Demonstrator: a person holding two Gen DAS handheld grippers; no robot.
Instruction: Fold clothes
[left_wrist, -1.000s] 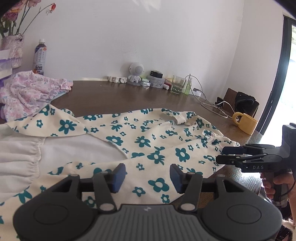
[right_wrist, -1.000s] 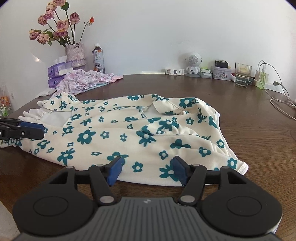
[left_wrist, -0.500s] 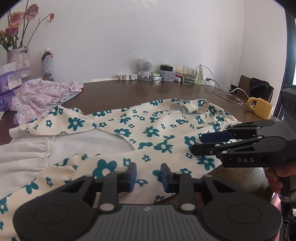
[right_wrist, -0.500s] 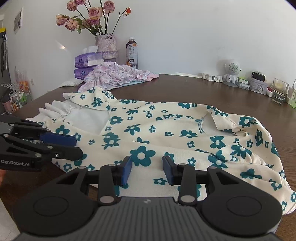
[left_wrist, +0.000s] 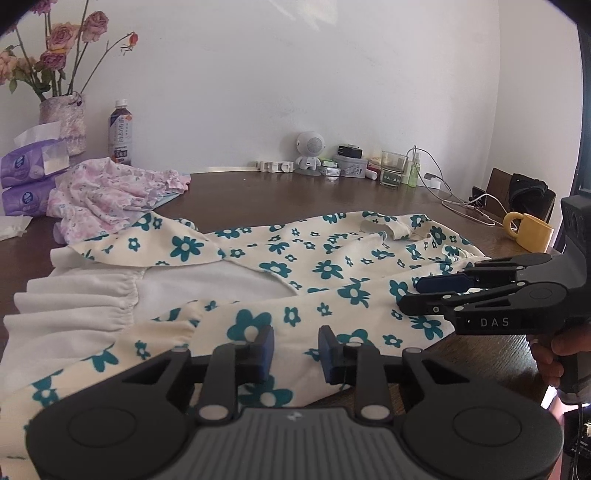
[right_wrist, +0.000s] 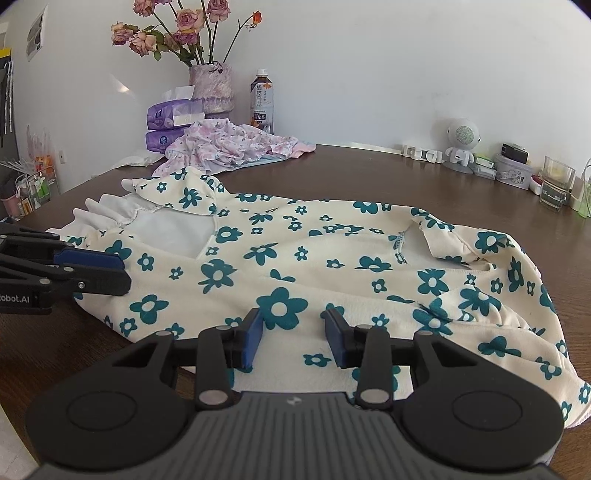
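Cream floral garment (left_wrist: 303, 266) lay spread across the brown table (left_wrist: 295, 195), its white lining and gathered white ruffle turned up at the end nearest the tissue packs (left_wrist: 26, 177); the left tool (left_wrist: 293, 349) hung low over the garment's near edge with its blue pads parted and nothing between them; the right tool (right_wrist: 293, 338) hung over the same near edge further along, its pads likewise apart and empty; in the left wrist view the right tool (left_wrist: 428, 291) reached in sideways above the garment's hem, a hand (left_wrist: 561, 354) on its grip; beyond the garment a pink floral cloth (right_wrist: 229, 147) sat bunched beside the tissue packs, with a vase of roses (right_wrist: 210, 85) and a bottle (right_wrist: 262, 103) behind it; a yellow mug (left_wrist: 530, 229) stood past the garment's far end.
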